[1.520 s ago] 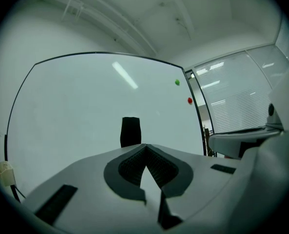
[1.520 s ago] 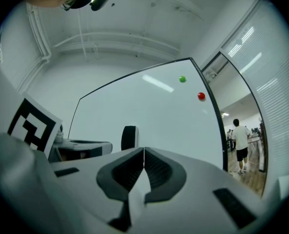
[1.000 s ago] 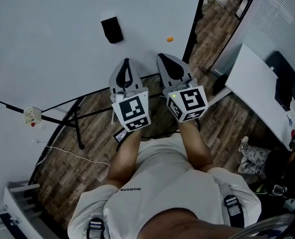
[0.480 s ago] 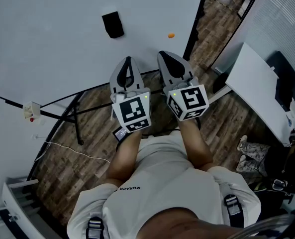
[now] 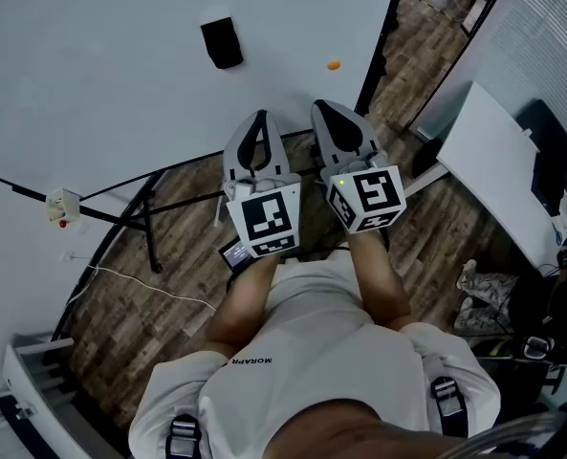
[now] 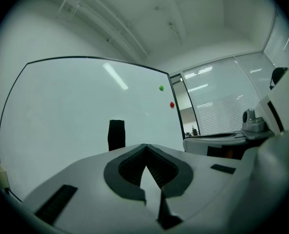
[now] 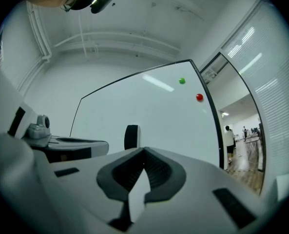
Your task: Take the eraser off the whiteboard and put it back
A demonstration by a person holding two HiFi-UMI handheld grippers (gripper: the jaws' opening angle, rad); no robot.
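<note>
The black eraser sticks upright on the whiteboard, ahead and left of both grippers. My left gripper is shut and empty, a short way off the board. In the left gripper view the eraser stands just left of the closed tips of my left gripper. Beside it on the right, my right gripper is also shut with nothing held. In the right gripper view the eraser shows slightly left of my right gripper.
Green and red magnets sit near the board's right edge. The black stand legs and a socket box lie on the wood floor at left. A white desk stands at right. A person is far off.
My left gripper has shifted a little to the right, closer to the right gripper. Both stay shut, and the eraser remains on the board.
</note>
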